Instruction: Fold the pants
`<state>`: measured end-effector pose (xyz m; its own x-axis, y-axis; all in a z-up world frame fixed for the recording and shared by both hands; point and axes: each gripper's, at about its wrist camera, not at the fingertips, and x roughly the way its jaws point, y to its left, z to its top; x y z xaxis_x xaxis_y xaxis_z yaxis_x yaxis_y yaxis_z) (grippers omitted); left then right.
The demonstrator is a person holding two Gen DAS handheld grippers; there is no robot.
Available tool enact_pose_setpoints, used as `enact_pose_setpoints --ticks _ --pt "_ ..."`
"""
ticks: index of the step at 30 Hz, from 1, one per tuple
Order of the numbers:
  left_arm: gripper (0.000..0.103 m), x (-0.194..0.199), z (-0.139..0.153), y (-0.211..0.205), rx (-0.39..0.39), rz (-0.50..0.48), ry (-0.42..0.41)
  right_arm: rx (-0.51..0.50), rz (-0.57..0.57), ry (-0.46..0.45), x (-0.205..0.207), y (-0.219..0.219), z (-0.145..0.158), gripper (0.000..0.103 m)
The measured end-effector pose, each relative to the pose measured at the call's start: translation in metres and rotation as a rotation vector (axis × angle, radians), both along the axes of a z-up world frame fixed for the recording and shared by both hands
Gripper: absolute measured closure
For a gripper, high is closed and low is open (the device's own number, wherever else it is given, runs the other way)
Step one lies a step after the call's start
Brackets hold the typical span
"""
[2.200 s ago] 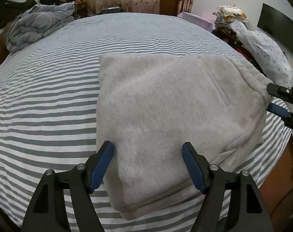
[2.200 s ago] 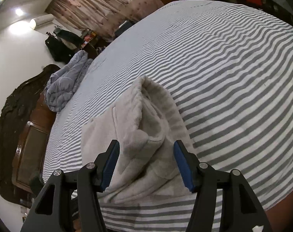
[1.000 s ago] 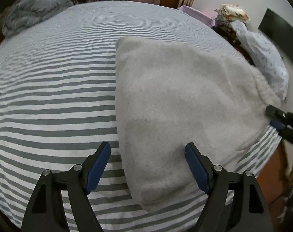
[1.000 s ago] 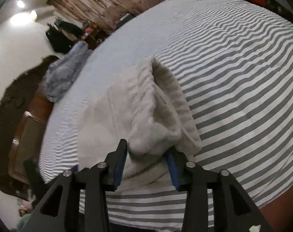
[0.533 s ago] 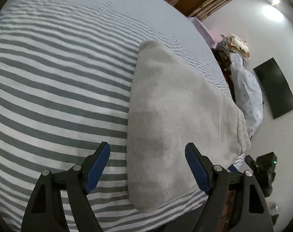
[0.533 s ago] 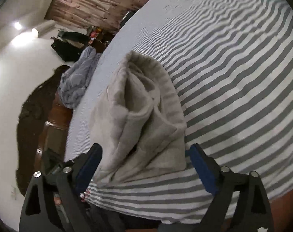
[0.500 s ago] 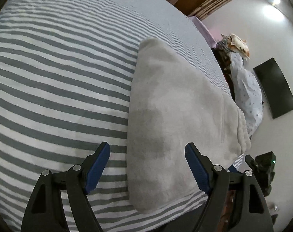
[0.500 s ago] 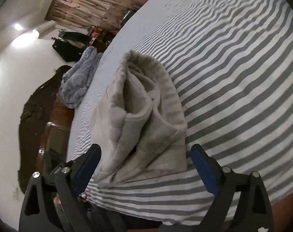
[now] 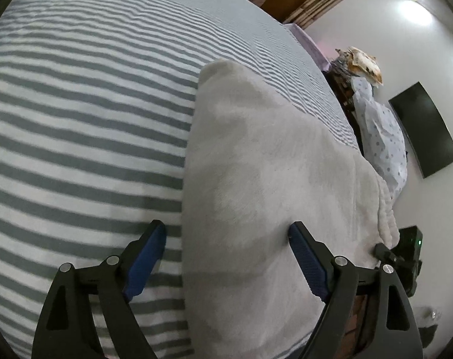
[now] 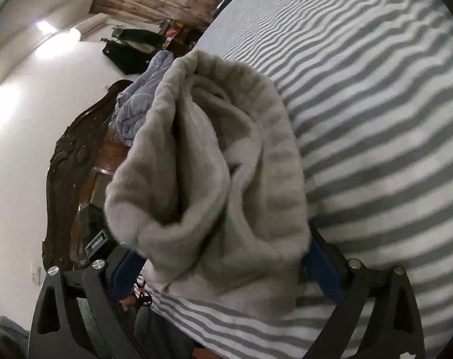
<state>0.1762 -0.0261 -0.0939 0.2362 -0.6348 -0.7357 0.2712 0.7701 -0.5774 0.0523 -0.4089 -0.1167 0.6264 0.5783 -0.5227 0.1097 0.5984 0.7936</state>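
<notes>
The pale grey fleece pants (image 9: 265, 179) lie folded on the grey-and-white striped bed (image 9: 76, 119). My left gripper (image 9: 227, 257) is open, its blue-padded fingers astride the near left edge of the bundle, one over the sheet and one over the fleece. In the right wrist view the waistband end (image 10: 226, 155) bulges up close between the fingers. My right gripper (image 10: 223, 269) is open wide around that end; the fleece hides its fingertips. The right gripper also shows in the left wrist view (image 9: 402, 254), at the pants' far right end.
A crumpled blue-grey quilt (image 10: 139, 101) lies by the dark carved wooden headboard (image 10: 68, 161). A dotted cloth pile (image 9: 378, 131) and a black screen (image 9: 423, 131) stand beyond the bed's right side. The bed's near edge (image 10: 256, 335) runs just under both grippers.
My right gripper shut on the waistband end a second ago, then opened wide, and has now moved in closer. My left gripper stayed open and tilted over the pants' left edge.
</notes>
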Motion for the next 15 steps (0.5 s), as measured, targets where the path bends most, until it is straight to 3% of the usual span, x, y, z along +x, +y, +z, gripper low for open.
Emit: enact_pose_setpoints --ticks 4,9,12,15 --pt "0.019 -0.001 0.0 -0.017 0.012 -0.056 -0.018 -0.017 0.031 -0.014 0.015 0.002 0.0 0.016" --pt "0.024 0.002 -0.001 -0.022 0.024 -0.047 -0.031 -0.077 0.051 0.0 0.029 0.012 0.004 0.016" --pt "0.037 0.004 -0.001 -0.024 0.029 -0.028 -0.03 -0.092 0.045 0.022 0.034 0.017 0.005 0.018" --pt "0.051 0.003 0.003 -0.025 0.036 -0.027 -0.041 -0.104 0.036 0.049 0.033 0.018 0.008 0.035"
